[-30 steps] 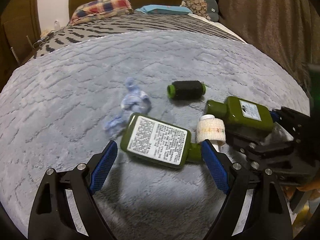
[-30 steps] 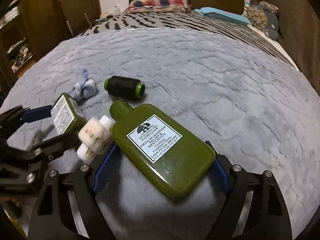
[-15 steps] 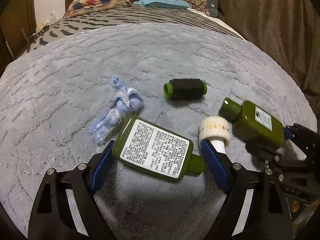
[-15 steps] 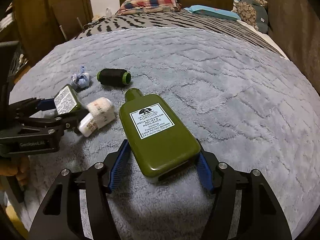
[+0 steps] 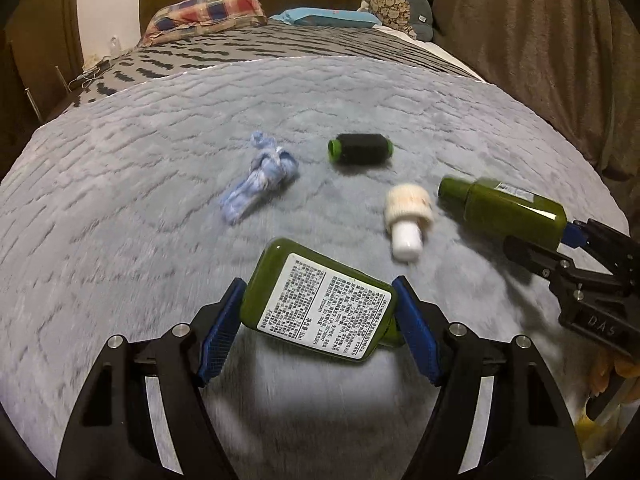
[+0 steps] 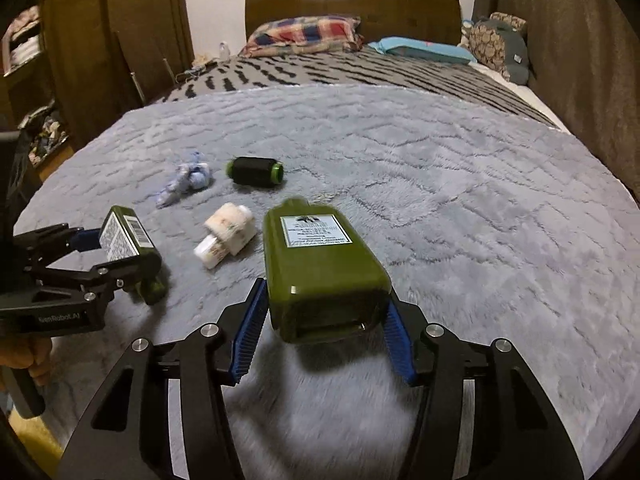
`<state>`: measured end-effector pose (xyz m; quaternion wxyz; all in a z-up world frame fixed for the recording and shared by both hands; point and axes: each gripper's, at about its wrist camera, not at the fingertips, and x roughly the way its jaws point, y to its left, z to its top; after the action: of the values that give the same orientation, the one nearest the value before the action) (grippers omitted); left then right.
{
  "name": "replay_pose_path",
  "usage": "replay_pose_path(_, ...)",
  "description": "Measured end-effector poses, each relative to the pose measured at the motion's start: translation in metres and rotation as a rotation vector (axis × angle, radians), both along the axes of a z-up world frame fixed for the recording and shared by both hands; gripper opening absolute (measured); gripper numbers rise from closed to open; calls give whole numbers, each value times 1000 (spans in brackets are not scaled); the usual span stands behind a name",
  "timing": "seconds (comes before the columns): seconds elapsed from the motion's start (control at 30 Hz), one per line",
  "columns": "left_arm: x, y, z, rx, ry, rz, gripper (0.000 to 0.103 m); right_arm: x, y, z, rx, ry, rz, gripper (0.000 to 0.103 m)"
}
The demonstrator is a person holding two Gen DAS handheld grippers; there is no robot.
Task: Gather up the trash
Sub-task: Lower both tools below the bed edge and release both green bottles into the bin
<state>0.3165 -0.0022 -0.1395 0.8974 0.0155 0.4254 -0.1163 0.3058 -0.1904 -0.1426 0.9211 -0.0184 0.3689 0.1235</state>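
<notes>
Left wrist view: left claw (image 5: 318,322) clamped on green bottle (image 5: 320,306), lifted over grey blanket (image 5: 120,200). Rag (image 5: 260,176), spool (image 5: 360,149), white roll (image 5: 408,216) lie on blanket beyond.

Right wrist view: right claw (image 6: 322,330) clamped on second green bottle (image 6: 320,264), above blanket.
</notes>
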Motion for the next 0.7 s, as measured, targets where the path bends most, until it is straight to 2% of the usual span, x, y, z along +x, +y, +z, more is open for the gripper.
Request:
replay_pose_path(0.33, -80, -4, 18, 4, -66, -23, 70, -70, -8, 22, 37, -71, 13, 53)
replay_pose_path(0.7, -175, -10, 35, -20, -134, -49, 70, -169, -15, 27, 60, -99, 55, 53)
